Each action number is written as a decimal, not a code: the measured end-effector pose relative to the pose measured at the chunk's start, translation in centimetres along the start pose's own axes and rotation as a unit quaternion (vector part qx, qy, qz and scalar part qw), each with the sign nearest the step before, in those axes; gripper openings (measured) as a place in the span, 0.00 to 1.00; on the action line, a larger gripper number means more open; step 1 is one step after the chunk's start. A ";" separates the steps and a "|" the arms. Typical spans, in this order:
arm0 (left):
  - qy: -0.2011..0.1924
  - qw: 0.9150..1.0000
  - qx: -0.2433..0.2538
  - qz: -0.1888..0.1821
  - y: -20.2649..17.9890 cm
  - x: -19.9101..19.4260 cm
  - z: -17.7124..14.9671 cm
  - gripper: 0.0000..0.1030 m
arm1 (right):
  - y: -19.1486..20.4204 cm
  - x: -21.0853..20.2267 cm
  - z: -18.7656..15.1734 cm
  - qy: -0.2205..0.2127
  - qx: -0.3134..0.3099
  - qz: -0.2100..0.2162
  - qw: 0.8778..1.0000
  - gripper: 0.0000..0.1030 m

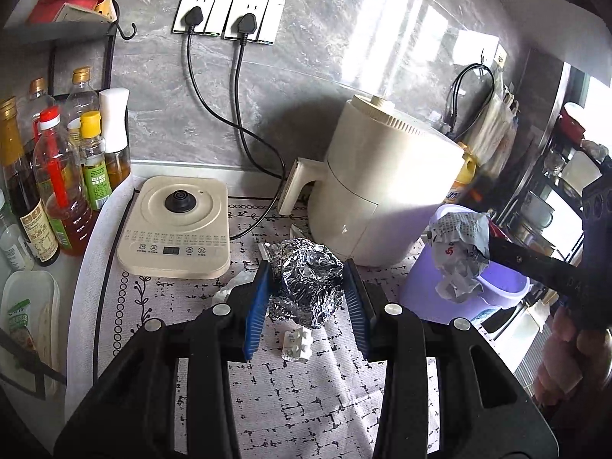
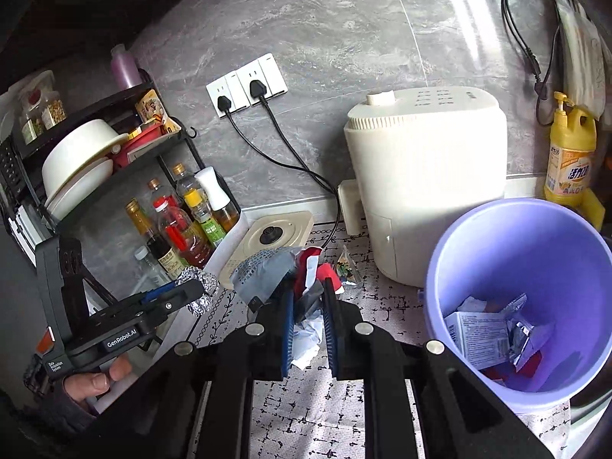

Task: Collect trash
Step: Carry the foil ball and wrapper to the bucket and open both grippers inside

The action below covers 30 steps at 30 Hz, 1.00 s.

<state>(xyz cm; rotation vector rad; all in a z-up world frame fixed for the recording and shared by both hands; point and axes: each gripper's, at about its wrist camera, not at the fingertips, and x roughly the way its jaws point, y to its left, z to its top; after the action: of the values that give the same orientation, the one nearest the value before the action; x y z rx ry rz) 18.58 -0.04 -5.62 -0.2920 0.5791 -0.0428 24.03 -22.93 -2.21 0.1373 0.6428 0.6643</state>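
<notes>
Two loads up: my left tongs (image 1: pixel 306 290) clamped crumpled foil ball (image 1: pixel 306 283), right tongs (image 2: pixel 309 325) nearly closed on wrapper wad (image 2: pixel 275 271), both above surface (image 1: pixel 306 401) beside purple bin (image 2: pixel 573 382). Light, crushable, springy; gripped mid-bulk.

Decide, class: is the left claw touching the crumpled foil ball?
Touching. The left wrist view shows the left claw with both blue pads pressed against the foil ball.
</notes>
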 end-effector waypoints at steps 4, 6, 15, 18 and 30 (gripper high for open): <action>-0.002 1.000 0.016 -0.014 -2.6 1.0 0.5 0.37 | -2.1 -2.2 0.7 -0.022 0.001 -0.032 0.999 0.17; -0.005 0.999 0.024 -0.022 -4.0 1.3 0.9 0.37 | -3.0 -3.2 0.9 -0.031 -0.002 -0.048 0.998 0.17; -0.008 0.998 0.054 -0.045 -9.6 3.0 1.8 0.37 | -8.6 -6.6 1.2 -0.055 0.024 -0.098 0.993 0.20; -0.007 0.997 0.062 -0.048 -11.1 3.5 1.9 0.37 | -10.5 -7.8 1.0 -0.077 0.041 -0.131 0.988 0.67; -0.004 0.993 0.100 -0.057 -17.3 5.3 2.9 0.37 | -16.5 -11.1 0.1 -0.102 0.075 -0.148 0.981 0.70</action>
<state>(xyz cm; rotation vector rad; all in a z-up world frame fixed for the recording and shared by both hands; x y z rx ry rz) 25.26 -16.51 -1.25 -0.1289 0.5443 -0.2080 26.11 -42.67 -1.68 0.2412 0.5021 0.3099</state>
